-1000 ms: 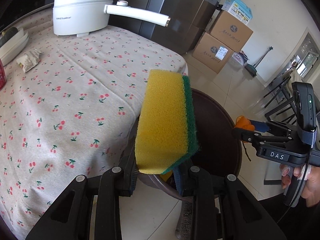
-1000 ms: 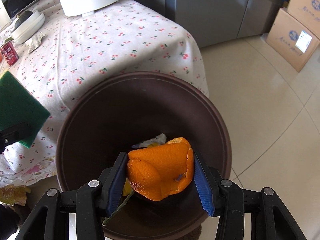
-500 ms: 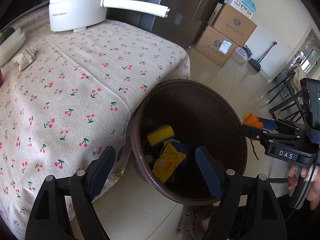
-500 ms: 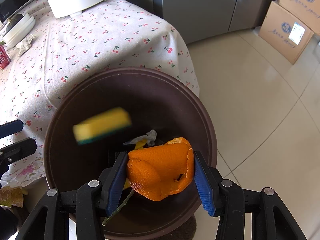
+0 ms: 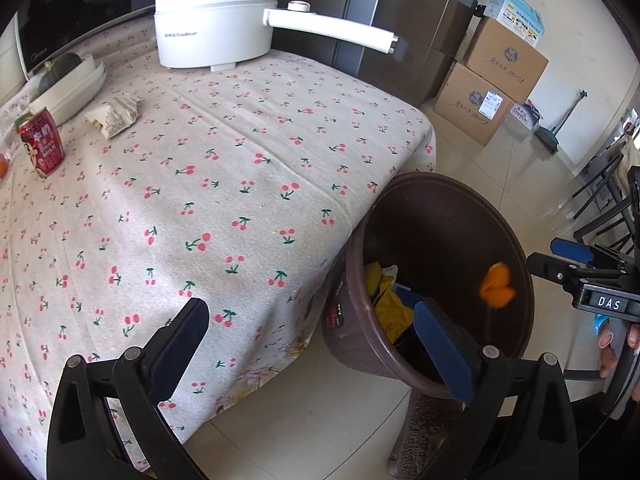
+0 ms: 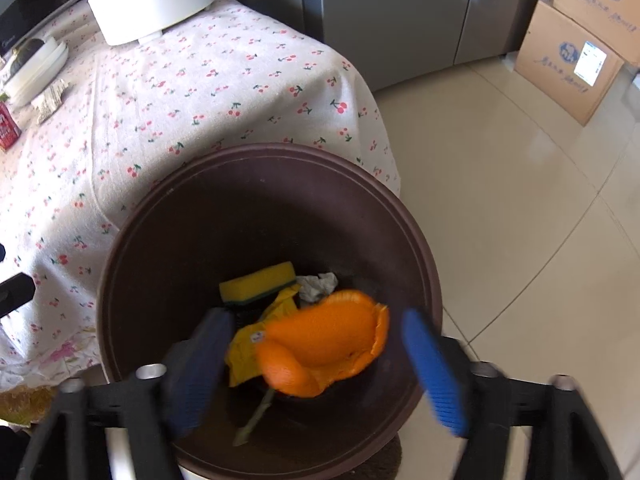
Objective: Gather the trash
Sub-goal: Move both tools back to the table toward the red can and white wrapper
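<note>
Only the right wrist view is showing the sponge (image 6: 258, 282) lying in the brown bin (image 6: 132, 248) and the orange peel (image 6: 324, 350) dropping between the just-opening right tool (image 6: 320, 364), while the left tool (image 5: 310, 354) (spread wide, empty) is overlooking the worktop (image 5: 240, 152) with its "Dairy Milk" can (image 5: 42, 146).

A home kitchen or dining area: ahead of the tool, a worktop (image 5: 248, 168) draped in cherry-print cloth carries a white electric pot (image 5: 216, 16), beside what appears to be a steel refrigerator (image 6: 392, 12), stacked cardboard boxes (image 5: 492, 84) and tiled floor (image 6: 520, 208).
</note>
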A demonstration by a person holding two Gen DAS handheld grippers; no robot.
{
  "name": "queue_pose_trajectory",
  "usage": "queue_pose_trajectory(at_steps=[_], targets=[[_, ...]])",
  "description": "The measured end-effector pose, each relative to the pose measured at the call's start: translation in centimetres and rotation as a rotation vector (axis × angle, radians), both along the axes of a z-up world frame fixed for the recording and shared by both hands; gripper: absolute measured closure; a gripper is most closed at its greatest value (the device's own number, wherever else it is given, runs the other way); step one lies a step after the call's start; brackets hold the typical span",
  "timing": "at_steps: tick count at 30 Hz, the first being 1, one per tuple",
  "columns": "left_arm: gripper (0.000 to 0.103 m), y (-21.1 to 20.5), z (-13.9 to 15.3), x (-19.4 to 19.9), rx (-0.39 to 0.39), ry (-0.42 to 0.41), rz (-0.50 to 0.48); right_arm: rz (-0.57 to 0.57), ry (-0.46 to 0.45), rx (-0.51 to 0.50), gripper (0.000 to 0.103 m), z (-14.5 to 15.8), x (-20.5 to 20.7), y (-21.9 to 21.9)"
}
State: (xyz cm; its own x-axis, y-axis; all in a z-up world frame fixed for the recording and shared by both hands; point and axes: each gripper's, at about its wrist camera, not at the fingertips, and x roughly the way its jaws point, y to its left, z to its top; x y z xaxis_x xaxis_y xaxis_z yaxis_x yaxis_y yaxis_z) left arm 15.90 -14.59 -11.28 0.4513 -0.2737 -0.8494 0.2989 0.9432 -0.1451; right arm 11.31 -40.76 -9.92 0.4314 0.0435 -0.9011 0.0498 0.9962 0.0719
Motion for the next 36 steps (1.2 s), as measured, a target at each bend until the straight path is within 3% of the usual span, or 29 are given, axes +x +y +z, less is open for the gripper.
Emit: queue_pose_trajectory(at_steps=[17, 36], targets=[[0.0, 5.4, 1.1, -0.9, 0.043, -0.022, 0.1, 0.072, -0.022, 0.009, 0.017, 1.4, 1.3, 4.6], [0.0, 15.4, 2.8, -0.2, 0.01, -0.041, 0.346, 0.221, -0.053, 0.036, 0.014, 3.7, 5.1, 15.3]])
